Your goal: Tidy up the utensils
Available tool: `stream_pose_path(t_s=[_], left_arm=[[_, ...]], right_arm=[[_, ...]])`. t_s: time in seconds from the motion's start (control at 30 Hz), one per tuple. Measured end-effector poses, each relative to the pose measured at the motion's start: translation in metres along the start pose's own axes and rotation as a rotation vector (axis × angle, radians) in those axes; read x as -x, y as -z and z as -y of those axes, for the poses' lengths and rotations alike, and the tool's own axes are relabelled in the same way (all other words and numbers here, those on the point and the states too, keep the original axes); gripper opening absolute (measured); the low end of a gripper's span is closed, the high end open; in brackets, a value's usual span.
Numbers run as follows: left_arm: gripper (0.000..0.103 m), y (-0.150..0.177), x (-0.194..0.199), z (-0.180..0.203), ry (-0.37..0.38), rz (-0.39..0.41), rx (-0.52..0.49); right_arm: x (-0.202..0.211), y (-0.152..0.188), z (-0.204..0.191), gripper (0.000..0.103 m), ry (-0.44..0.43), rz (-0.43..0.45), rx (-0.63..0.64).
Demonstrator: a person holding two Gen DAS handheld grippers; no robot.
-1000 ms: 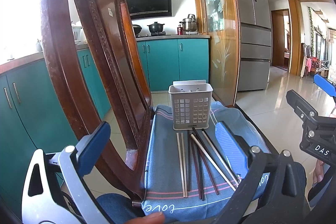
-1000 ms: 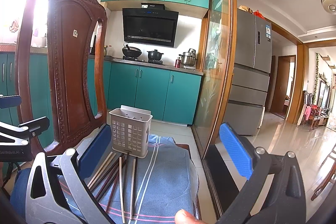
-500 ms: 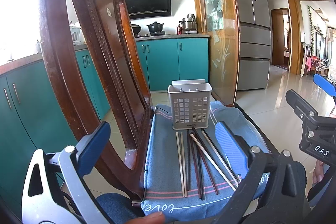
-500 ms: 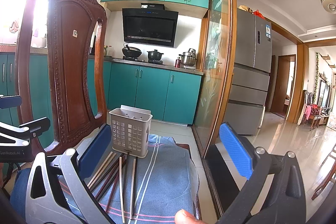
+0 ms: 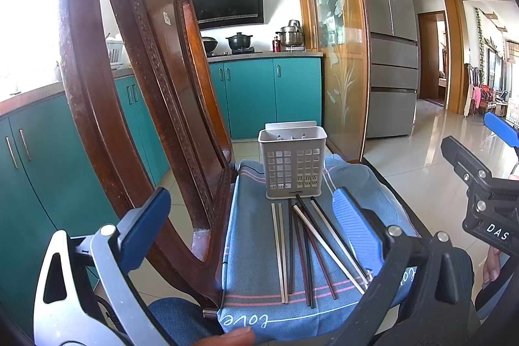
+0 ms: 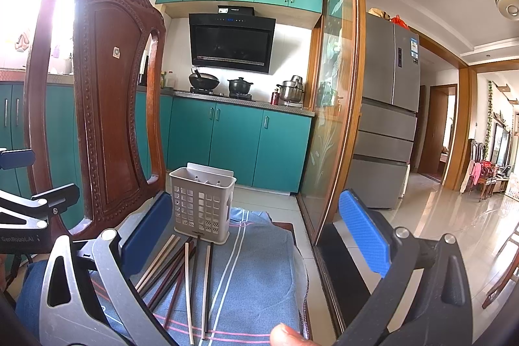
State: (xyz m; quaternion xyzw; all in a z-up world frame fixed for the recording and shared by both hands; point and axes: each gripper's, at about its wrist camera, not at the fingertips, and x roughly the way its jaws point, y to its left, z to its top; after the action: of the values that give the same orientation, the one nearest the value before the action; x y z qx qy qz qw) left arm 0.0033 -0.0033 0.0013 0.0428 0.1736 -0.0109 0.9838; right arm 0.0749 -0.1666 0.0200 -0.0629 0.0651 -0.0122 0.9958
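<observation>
Several chopsticks [image 5: 305, 252], pale and dark, lie side by side on a blue cloth [image 5: 249, 248] over a chair seat. They also show in the right wrist view [image 6: 185, 268]. An empty grey slotted utensil holder [image 5: 293, 163] stands upright just behind them; it also shows in the right wrist view [image 6: 201, 204]. My left gripper [image 5: 249, 229] is open and empty, held above the near ends of the chopsticks. My right gripper [image 6: 256, 235] is open and empty, to the right of the chopsticks; it also shows at the right edge of the left wrist view [image 5: 480, 180].
The carved wooden chair back [image 5: 136, 105] rises close on the left. A glass sliding door with a wooden frame [image 6: 334, 105] stands to the right of the seat. Teal kitchen cabinets [image 5: 279, 96] and a grey fridge [image 5: 389, 54] are behind.
The left wrist view has shifted slightly, so the holder and chopsticks sit a touch further left. Both grippers stay open and empty.
</observation>
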Motion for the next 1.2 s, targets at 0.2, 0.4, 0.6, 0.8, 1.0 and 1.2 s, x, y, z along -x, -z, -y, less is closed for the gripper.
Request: stream_pose_path(t_s=[0.2, 0.4, 0.6, 0.8, 1.0, 1.2], left_arm=[[0.099, 0.000, 0.000, 0.000, 0.001, -0.001, -0.001], [0.099, 0.000, 0.000, 0.001, 0.001, -0.001, -0.001], [0.099, 0.001, 0.001, 0.001, 0.001, -0.001, -0.001], [0.099, 0.003, 0.000, 0.003, 0.002, -0.009, -0.003], [0.099, 0.004, -0.003, 0.003, 0.005, -0.014, 0.000], [0.099, 0.005, -0.015, 0.004, 0.040, -0.076, 0.003]], right_arm=[[0.000, 0.000, 0.000, 0.101, -0.001, 0.000, -0.001], [0.000, 0.000, 0.000, 0.101, -0.001, 0.001, -0.001], [0.000, 0.000, -0.002, 0.100, -0.002, 0.001, 0.000], [0.000, 0.000, -0.002, 0.101, -0.004, 0.000, -0.001], [-0.001, 0.001, -0.003, 0.101, -0.004, 0.001, -0.001], [-0.014, 0.005, -0.001, 0.101, 0.007, -0.050, -0.003]])
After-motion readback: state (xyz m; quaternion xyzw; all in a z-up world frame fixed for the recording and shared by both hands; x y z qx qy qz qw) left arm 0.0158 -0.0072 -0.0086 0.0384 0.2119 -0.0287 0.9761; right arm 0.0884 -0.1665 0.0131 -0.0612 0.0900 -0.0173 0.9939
